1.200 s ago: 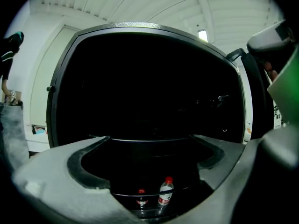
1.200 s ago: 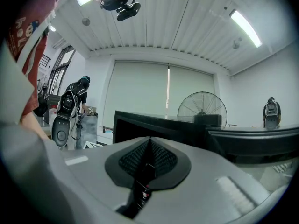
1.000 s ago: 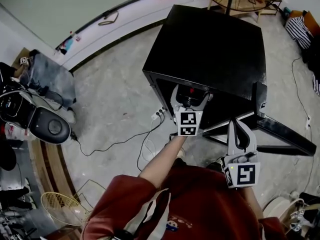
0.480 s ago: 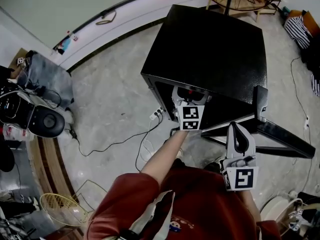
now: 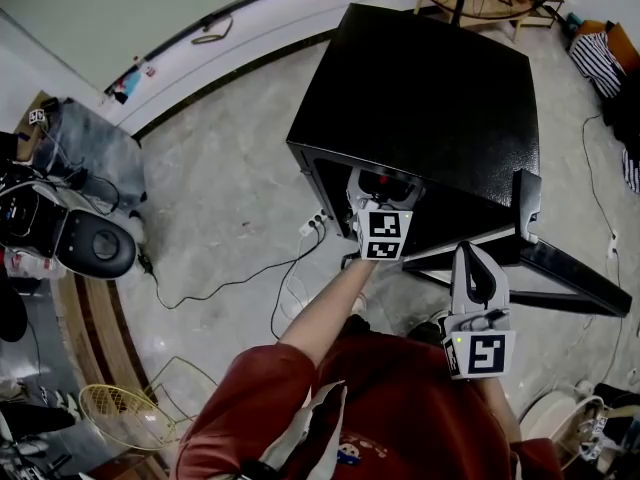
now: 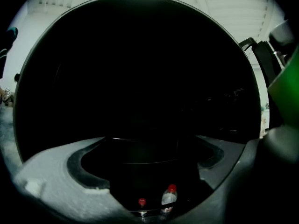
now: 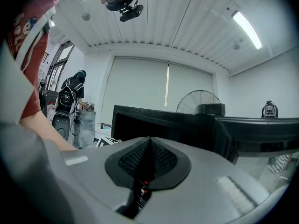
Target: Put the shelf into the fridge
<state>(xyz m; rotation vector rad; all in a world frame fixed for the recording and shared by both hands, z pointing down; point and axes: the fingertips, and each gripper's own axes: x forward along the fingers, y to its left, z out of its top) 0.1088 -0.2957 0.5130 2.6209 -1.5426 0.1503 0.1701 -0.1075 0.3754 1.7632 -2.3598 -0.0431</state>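
Into fridge (image 5: pixel 430 88) mouth with left gripper (image 5: pixel 382 188) spread, likely shelf edge (image 6: pixel 149 161) crosswise just ahead; outside with right gripper (image 5: pixel 478 268) clenched, empty.

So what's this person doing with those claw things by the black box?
A person holds a claw in each hand at a small black fridge with its door open. The left claw, jaws apart, reaches into the dark inside, where two red-capped bottles show. The right claw is shut, empty. I can't make out a shelf.
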